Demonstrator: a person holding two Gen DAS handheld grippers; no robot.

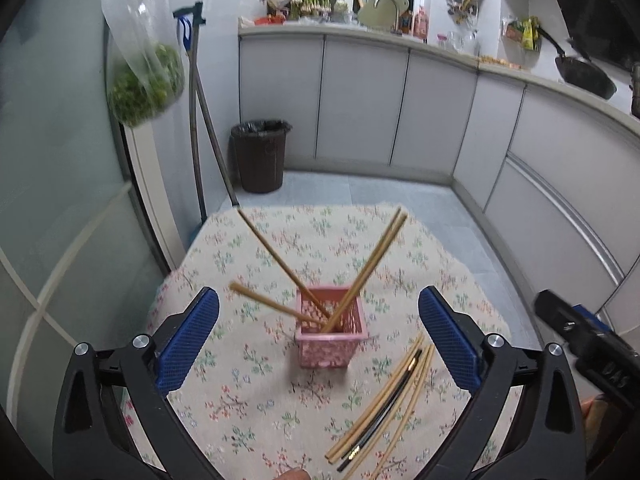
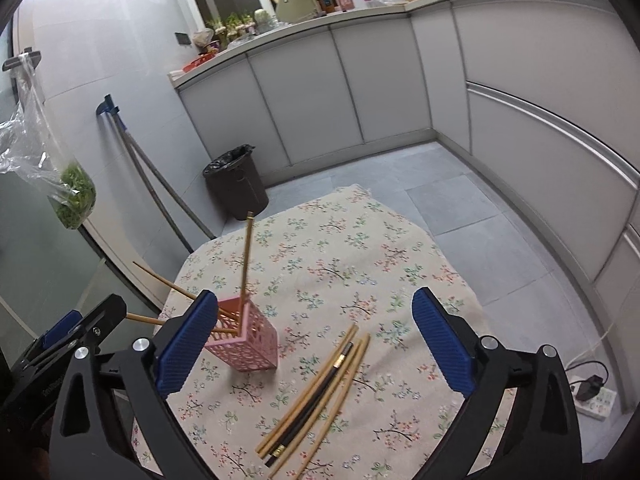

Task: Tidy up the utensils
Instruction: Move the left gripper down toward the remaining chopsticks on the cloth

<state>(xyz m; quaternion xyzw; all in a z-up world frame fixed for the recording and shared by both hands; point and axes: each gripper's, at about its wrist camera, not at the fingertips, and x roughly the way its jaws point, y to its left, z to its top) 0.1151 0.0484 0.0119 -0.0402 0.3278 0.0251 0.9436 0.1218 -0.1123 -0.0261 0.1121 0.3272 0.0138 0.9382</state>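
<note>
**Chopsticks half sorted, both grippers spread wide above the table**

Left wrist view first: the left gripper (image 1: pixel 319 336) hangs over the floral tablecloth (image 1: pixel 248 412) with its blue fingers (image 1: pixel 188 344) spread wide and nothing between them; straight ahead, framed by the two fingers, stands the pink holder (image 1: pixel 330 346), upright on the cloth; four standing chopsticks (image 1: pixel 374 262) lean out of it, a pair angled up to the right, one long one up to the left, one lower to the left; to the right of the holder, near the right-hand finger, the loose chopsticks (image 1: pixel 384 404) lie in a bundle on the cloth, pale ones around a single black one; the right gripper (image 1: pixel 576 336) pokes in at the right edge; a brown bin (image 1: pixel 260 156) sits on the floor beyond the table, beside two handles leaning on the wall; a plastic bag of greens (image 1: pixel 146 80) hangs upper left.

Over to the right wrist view: the right gripper (image 2: pixel 316 338) is also parted wide, holding nothing; the pink holder (image 2: pixel 250 340) sits just beside its left finger, partly hidden by it; the loose chopsticks (image 2: pixel 320 388) lie on the tablecloth (image 2: pixel 352 248) between the fingers, well in reach but untouched; the left gripper (image 2: pixel 76 332) shows at the lower left edge; the bin (image 2: pixel 236 182) stands past the table's far corner.
</note>
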